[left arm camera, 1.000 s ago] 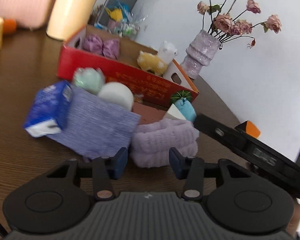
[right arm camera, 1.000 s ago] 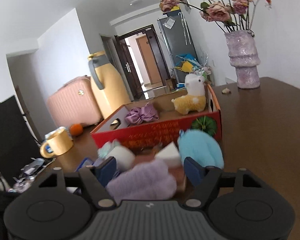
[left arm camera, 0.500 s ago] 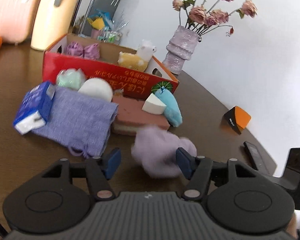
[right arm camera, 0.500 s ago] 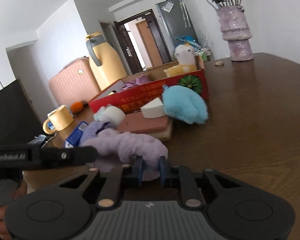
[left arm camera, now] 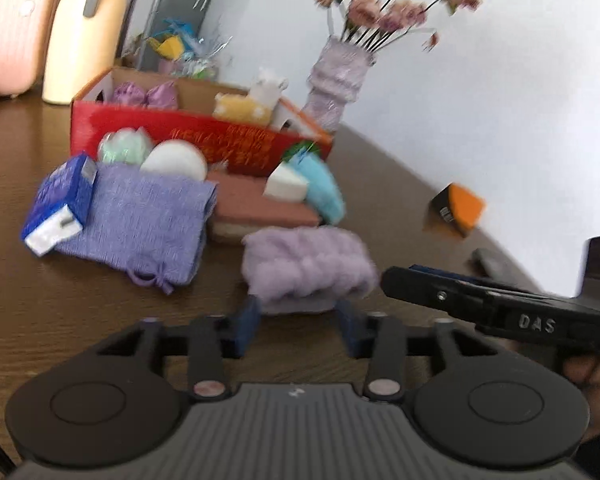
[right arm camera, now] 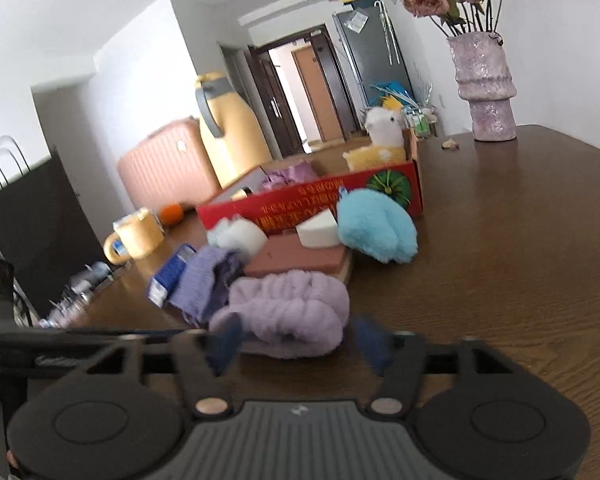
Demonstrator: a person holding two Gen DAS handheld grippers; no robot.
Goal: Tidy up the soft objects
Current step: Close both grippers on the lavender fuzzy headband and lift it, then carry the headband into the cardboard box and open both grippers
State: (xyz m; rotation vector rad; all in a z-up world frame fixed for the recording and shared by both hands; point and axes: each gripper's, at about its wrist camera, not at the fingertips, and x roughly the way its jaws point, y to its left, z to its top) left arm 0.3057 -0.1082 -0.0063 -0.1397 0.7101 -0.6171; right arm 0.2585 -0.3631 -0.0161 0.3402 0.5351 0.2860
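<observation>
Brown wooden tabletop [left arm camera: 60,312]: fluffy lilac headband [left arm camera: 306,270] lies loose; left hand-held gripper [left arm camera: 298,324] closing, right hand-held gripper [right arm camera: 294,346] opening, neither pinching, likely regrasp for red cardboard box [left arm camera: 196,136].

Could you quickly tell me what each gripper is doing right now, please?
Left gripper: closing, jaws either side of the fluffy lilac cloth, not gripping it.
Right gripper: opening, the lilac cloth loose between its jaws.
</observation>
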